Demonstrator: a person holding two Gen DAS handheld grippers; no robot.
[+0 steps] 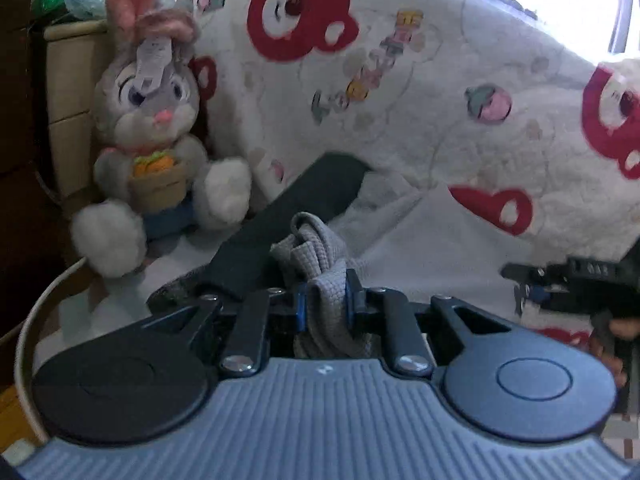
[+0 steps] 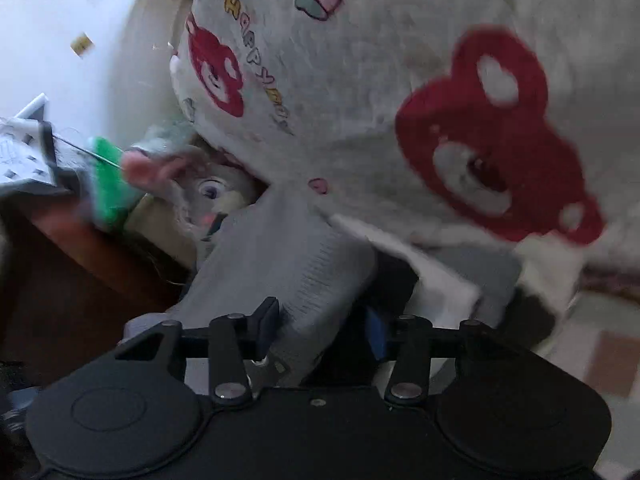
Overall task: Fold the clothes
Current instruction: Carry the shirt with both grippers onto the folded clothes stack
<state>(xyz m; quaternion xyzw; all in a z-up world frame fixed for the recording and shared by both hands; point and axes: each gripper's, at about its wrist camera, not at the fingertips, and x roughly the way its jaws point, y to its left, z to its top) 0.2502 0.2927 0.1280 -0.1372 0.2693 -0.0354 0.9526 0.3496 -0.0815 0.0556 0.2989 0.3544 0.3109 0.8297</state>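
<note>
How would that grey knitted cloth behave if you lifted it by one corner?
Probably floppy: the grey cloth bunches into soft folds between the left gripper pads. Likely light, since a small pinch holds it. Its textured knit suggests it won't slip easily, though loose parts would sag and drape.

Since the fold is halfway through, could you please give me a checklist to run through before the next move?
1. Left gripper pinching the grey garment: ok, fabric bunched between the pads.
2. Right gripper clamped on the grey cloth: not ok, jaws stand apart with the cloth between them.
3. Plush rabbit apart from the garment: ok in the left view.
4. Garment lying flat: not ok, bunched.
5. Room on the bear-print blanket: cannot tell.
</note>
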